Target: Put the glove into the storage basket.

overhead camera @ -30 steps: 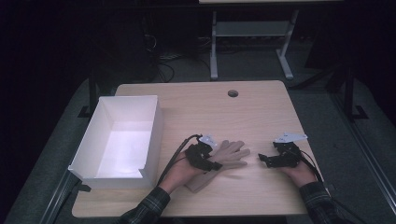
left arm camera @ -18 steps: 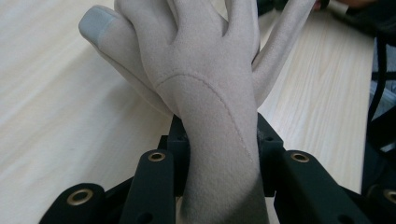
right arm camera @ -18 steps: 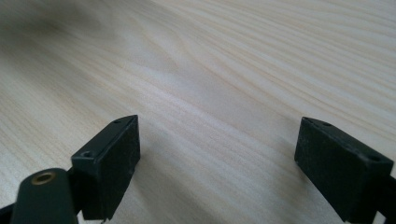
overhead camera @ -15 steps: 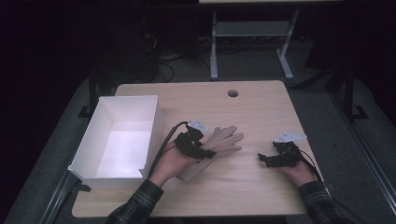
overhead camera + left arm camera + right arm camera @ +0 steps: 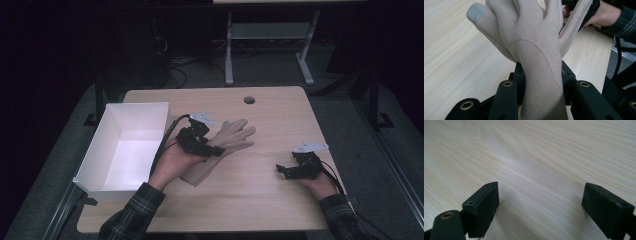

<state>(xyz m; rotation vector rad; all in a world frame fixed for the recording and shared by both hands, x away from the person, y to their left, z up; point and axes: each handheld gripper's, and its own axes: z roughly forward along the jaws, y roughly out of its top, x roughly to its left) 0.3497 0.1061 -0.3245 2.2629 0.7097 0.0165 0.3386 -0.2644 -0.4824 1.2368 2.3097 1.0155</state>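
Both left jaws around glove (image 5: 536, 50)

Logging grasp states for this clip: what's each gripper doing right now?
Left gripper: shut on the beige glove.
Right gripper: open, holding nothing, low over the table.

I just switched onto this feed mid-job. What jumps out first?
The beige glove, pinched at its wrist by the left gripper at the table's middle, fingers pointing away from the person. Beside it at the left edge sits a white bin, empty as far as the high view shows. The right gripper rests open on bare wood at the right.
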